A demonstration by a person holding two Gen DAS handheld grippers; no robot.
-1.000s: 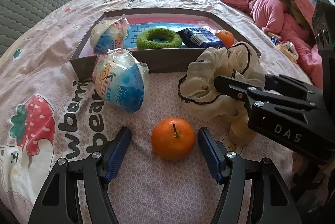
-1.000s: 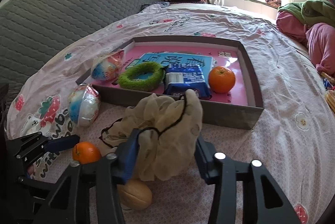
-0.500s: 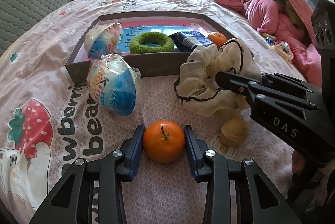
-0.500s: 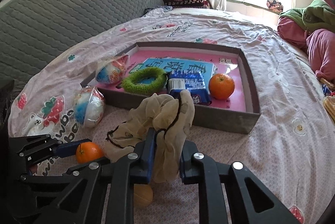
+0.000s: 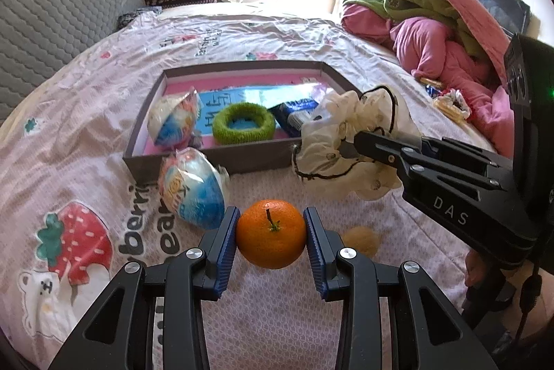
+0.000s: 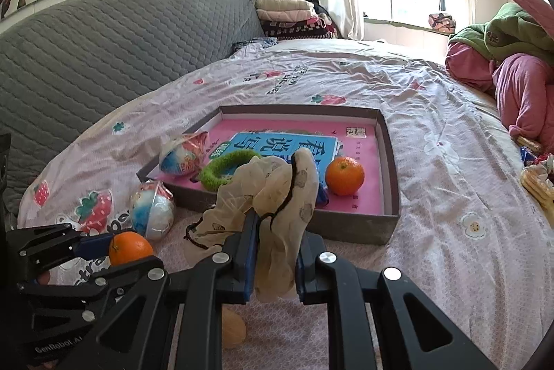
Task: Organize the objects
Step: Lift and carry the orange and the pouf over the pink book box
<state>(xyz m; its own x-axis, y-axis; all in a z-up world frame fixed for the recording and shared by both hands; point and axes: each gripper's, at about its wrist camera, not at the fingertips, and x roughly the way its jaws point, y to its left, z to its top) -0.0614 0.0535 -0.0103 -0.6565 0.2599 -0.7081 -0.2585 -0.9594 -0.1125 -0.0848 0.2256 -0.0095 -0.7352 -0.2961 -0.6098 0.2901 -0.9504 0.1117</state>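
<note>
My left gripper (image 5: 271,233) is shut on an orange (image 5: 271,238), its blue pads pressed to both sides, a little above the bedsheet. My right gripper (image 6: 275,252) is shut on a cream scrunchie (image 6: 273,197) with a black edge, which hangs bunched just before the grey tray (image 6: 389,162). From the left wrist view the scrunchie (image 5: 346,141) hangs off the right gripper's tip, at the tray's (image 5: 207,159) near right corner. The tray holds a wrapped ball (image 5: 175,124), a green ring (image 5: 244,122), a blue packet (image 5: 294,114) and a second orange (image 6: 344,176).
Another wrapped ball (image 5: 192,188) lies on the sheet against the tray's front wall, left of the held orange. A small tan ball (image 5: 360,240) sits on the sheet under the right gripper. Heaped pink and green clothes (image 5: 432,34) fill the right; a grey headboard (image 5: 52,17) stands at left.
The left jaws closed on the orange and the right jaws closed on the scrunchie. Both grippers have since risen a little with what they hold.
</note>
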